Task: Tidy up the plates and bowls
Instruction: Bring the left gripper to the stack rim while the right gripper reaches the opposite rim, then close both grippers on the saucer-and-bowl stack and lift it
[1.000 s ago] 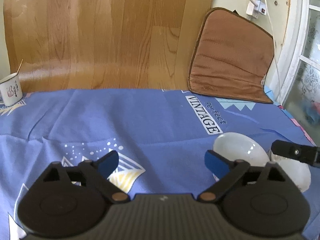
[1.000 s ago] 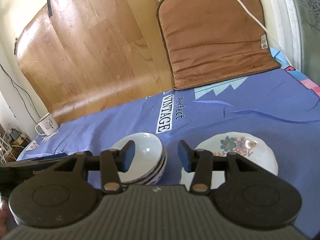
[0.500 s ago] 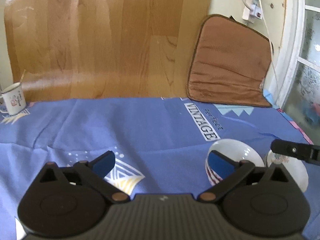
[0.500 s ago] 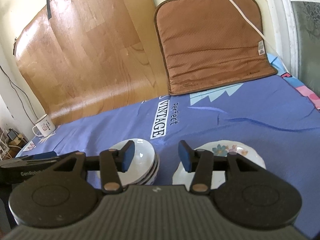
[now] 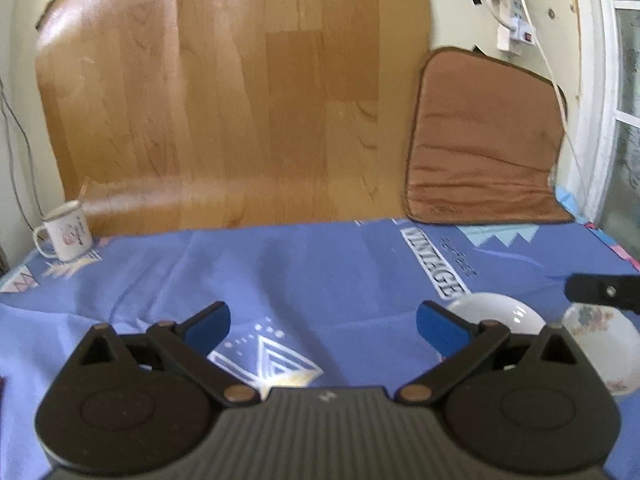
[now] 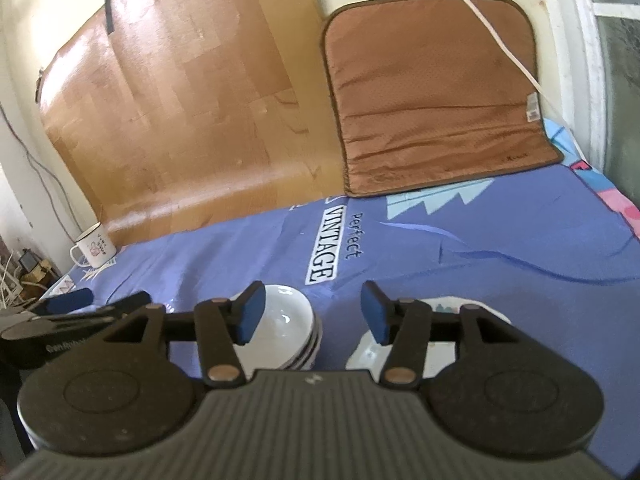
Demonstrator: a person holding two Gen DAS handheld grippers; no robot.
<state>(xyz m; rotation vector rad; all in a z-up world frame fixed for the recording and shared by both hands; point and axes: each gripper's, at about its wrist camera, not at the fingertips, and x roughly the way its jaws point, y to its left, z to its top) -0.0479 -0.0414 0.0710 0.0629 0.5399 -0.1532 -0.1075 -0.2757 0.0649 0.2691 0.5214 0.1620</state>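
A stack of white bowls [image 6: 294, 330] sits on the blue cloth [image 6: 500, 280], with a floral plate [image 6: 444, 308] just right of it. In the left wrist view the bowls [image 5: 500, 312] and the plate [image 5: 600, 340] lie at the lower right. My left gripper [image 5: 322, 326] is open wide and empty, above the cloth, left of the bowls. My right gripper [image 6: 312, 314] is open and empty, held above and behind the gap between bowls and plate. Its finger [image 5: 604, 294] shows at the right edge of the left wrist view.
A white enamel mug [image 5: 66, 236] stands at the cloth's far left corner. A wood-pattern sheet [image 5: 240, 100] and a brown cushion [image 5: 484, 140] lean on the wall behind. A power strip and cable [image 5: 516, 28] hang at the upper right.
Both grippers have drawn back and up from the dishes; bowls and plate now sit lower and smaller in both views. Jaws stay open.
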